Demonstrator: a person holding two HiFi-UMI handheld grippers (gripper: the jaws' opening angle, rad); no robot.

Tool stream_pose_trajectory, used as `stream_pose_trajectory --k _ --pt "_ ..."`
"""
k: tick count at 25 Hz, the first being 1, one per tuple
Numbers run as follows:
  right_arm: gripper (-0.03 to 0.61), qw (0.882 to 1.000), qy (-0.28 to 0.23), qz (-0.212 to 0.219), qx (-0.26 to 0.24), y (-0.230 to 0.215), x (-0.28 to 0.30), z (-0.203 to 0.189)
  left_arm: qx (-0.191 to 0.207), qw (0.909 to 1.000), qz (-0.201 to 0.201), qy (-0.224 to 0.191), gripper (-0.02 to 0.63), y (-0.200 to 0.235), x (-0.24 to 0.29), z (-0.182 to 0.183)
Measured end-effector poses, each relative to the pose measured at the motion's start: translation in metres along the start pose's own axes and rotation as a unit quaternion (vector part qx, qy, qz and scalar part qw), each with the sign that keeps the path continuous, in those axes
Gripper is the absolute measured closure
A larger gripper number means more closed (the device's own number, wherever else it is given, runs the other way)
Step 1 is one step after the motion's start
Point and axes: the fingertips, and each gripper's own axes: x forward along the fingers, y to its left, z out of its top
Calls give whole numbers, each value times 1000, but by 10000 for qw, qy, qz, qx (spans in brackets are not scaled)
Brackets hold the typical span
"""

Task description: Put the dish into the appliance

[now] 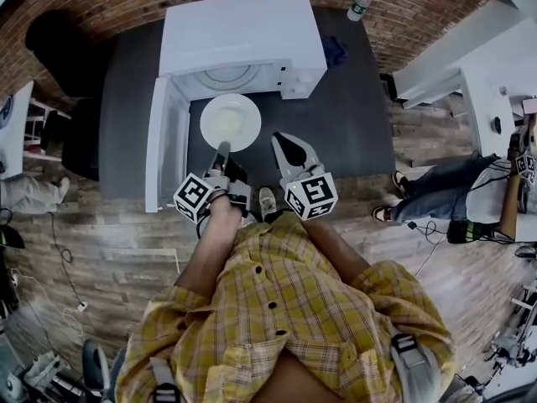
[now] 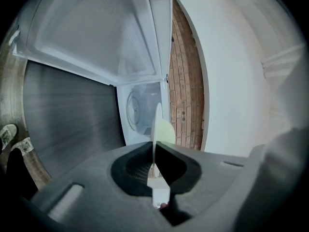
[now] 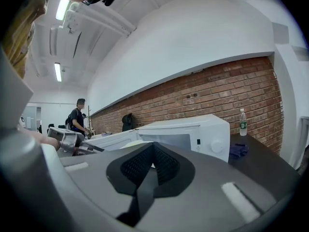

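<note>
The white microwave [image 1: 243,32] stands on a dark table with its door [image 1: 164,141] swung open to the left, and a round turntable [image 1: 228,75] shows inside. A white plate [image 1: 230,122] hangs level just in front of the opening. My left gripper [image 1: 221,151] is shut on its near rim. In the left gripper view the plate [image 2: 158,124] is edge-on between the jaws of the left gripper [image 2: 154,166], with the cavity [image 2: 140,105] beyond. My right gripper [image 1: 285,143] hovers to the plate's right, shut and holding nothing. The right gripper view has the right gripper [image 3: 153,151] facing the microwave [image 3: 193,134].
A water bottle [image 1: 361,2] stands at the table's far right and a blue cloth [image 1: 334,50] lies beside the microwave. The dark table [image 1: 352,124] has a bare stretch on the right. White desks [image 1: 470,65] and a seated person [image 1: 445,196] are further right.
</note>
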Motion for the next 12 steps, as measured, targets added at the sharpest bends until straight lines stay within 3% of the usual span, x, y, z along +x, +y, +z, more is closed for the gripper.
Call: stream_pose_trajectory --k 12 --pt "575 10000 -4 20 70 -21 14 -3 -126 9997 116 -146 606 18 34 13"
